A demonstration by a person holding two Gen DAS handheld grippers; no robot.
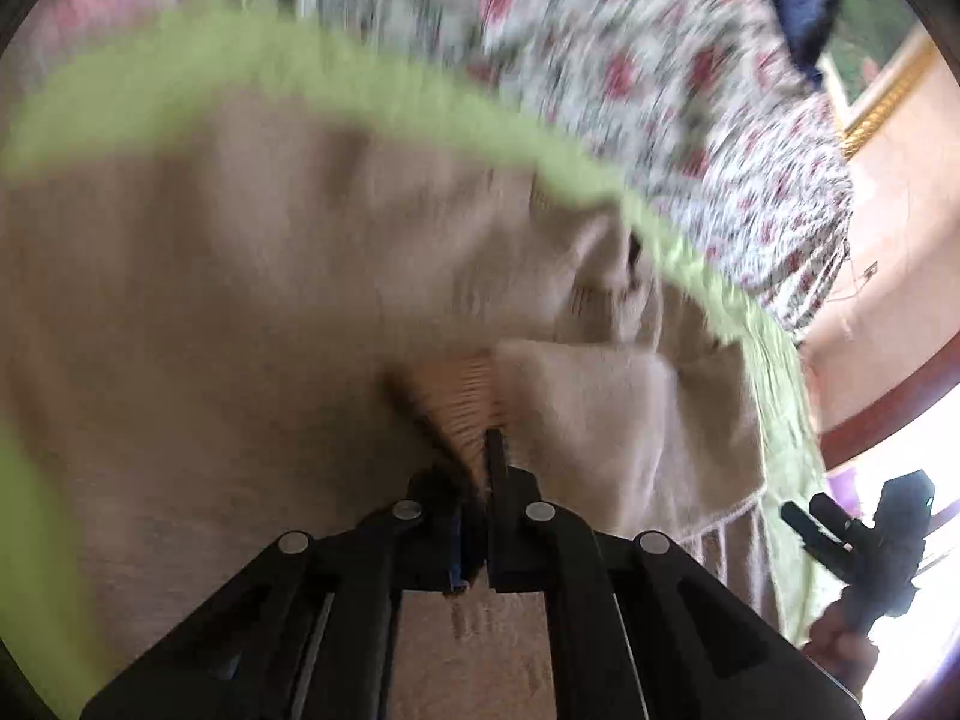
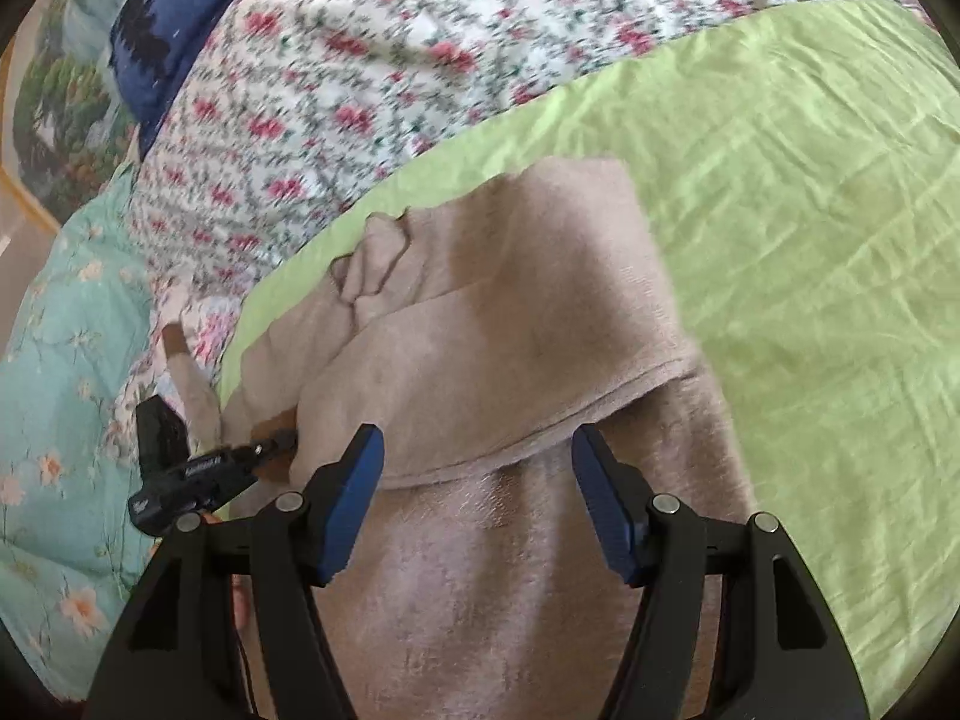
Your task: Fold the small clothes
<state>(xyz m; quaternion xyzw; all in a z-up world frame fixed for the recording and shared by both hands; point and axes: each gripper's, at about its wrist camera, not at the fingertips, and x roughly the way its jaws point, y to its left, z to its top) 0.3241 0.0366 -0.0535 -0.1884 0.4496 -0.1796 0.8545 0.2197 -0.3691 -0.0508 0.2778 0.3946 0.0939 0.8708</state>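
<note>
A green sheet (image 2: 810,228) covers the near part of a bed, with a rose-printed quilt (image 2: 360,60) beyond it and a teal flowered cover (image 2: 60,360) at the far left of the right wrist view; a dark blue pillow (image 2: 162,30) lies at the far end. In the middle of the green sheet lies the one garment in sight, a beige knitted garment (image 2: 510,312), soft and fleecy, which looks partly folded: a panel of it is already laid over the body, its hemmed edge running across just ahead of the right gripper (image 2: 477,462), and a bunched ribbed part sits at its far left end. The fold is not finished, by my reading, since the left side is loose and rumpled and the lower part toward the camera lies unfolded. The left gripper (image 1: 480,456) is clamped tight on the garment's edge beside a ribbed cuff (image 1: 456,396), the cloth pinched between its closed jaws; the left wrist view is blurred. The right gripper hovers over the folded panel with its blue pads (image 2: 354,498) spread apart and nothing between them pressed. What seems left is to carry the pinched side across, then square the bundle; no other clothes are visible.
</note>
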